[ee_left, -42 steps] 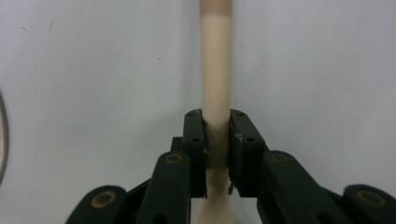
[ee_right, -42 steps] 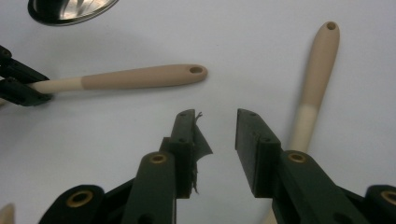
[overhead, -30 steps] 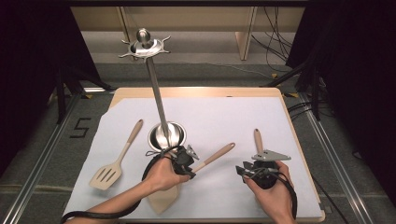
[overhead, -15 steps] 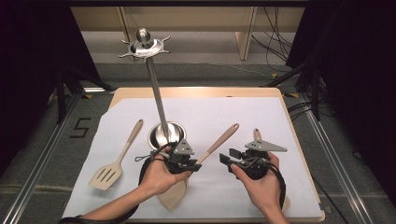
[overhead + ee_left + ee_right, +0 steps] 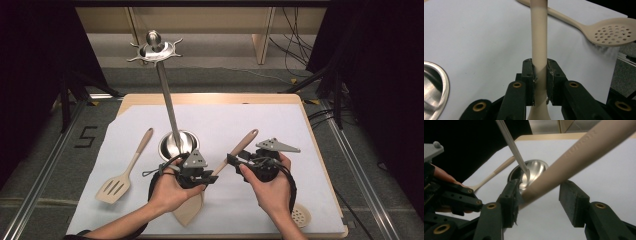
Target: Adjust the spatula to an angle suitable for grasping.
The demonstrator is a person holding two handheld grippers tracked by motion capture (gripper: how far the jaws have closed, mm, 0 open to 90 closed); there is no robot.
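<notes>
My left gripper (image 5: 212,176) is shut on the handle of a plain beige spatula (image 5: 243,141). Its blade (image 5: 187,214) shows below my left hand, and the handle points up to the right. In the left gripper view the two pads (image 5: 527,75) press the spatula handle (image 5: 539,45) from both sides. My right gripper (image 5: 234,161) stands open around the same handle, higher up. In the right gripper view the spatula handle (image 5: 579,152) crosses between the jaws of my right gripper (image 5: 541,192) and touches the left pad (image 5: 510,195); the right pad stands apart.
A steel stand has a round base (image 5: 177,142), a tall rod (image 5: 167,100) and a hook ring (image 5: 155,50) on top. A slotted spatula (image 5: 125,170) lies left. A perforated spoon (image 5: 614,31) lies at the white paper's (image 5: 250,120) near right edge.
My right gripper has moved left, away from the spoon, until its open jaws straddle the spatula handle. The left gripper has swung that handle farther from me.
</notes>
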